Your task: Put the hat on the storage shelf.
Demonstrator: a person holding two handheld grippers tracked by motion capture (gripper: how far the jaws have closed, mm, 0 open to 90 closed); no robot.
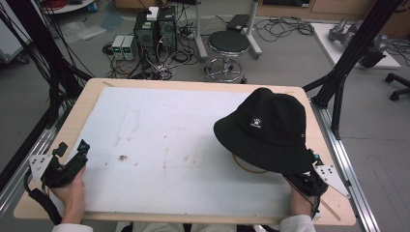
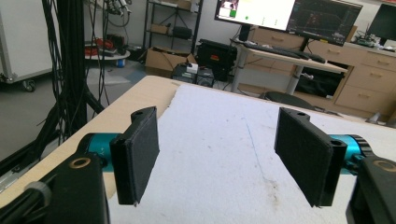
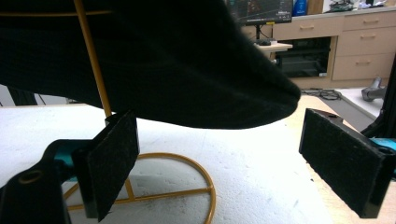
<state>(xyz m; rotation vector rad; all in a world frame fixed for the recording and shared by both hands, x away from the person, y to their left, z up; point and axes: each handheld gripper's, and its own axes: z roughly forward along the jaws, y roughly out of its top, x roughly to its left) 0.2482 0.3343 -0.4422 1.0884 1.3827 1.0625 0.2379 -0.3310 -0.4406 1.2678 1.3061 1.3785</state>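
At lower right, the right gripper (image 1: 309,175) is gaping wide and empty beneath the black hat (image 1: 265,129), probably lining up on its brim; the hat is sitting on a yellow stand (image 3: 100,74). At lower left, the left gripper (image 1: 72,157) is idling, wide and empty.

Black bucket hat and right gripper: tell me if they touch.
Apart. In the right gripper view, the black bucket hat brim hangs above the open right gripper; white table surface shows between brim and both jaws.

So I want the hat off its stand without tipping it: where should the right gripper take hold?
Take the black bucket hat by its near brim, coming in low from the person's side. That edge overhangs the right gripper, whose jaws stand open; the yellow wire stand sits farther back.
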